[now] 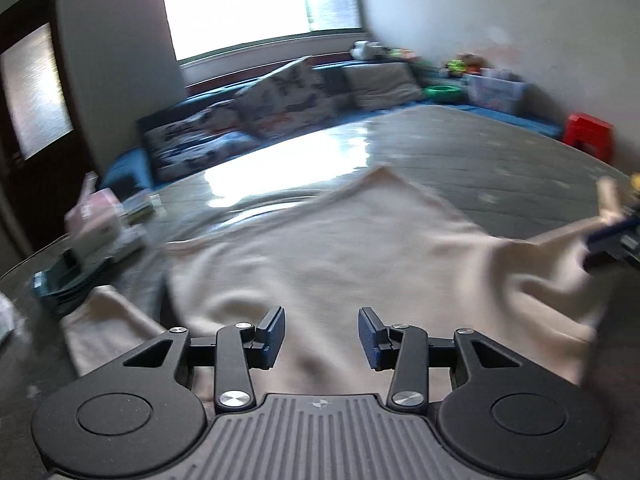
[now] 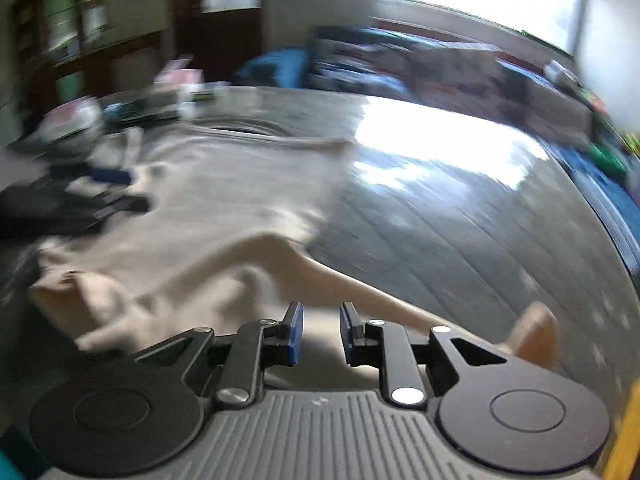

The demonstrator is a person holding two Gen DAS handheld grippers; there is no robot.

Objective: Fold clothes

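A cream garment lies spread on a glossy grey table. My left gripper hovers over its near part, jaws wide apart and empty. At the right edge of the left wrist view the right gripper shows with cream cloth bunched at its fingers. In the right wrist view the garment stretches left, and my right gripper has its jaws apart above a fold of it. The left gripper shows there at the far left, over the cloth. Both views are blurred.
A pink tissue box and blue items sit at the table's left edge. A bench with patterned cushions runs under the window. A red stool and a green bowl stand at the right.
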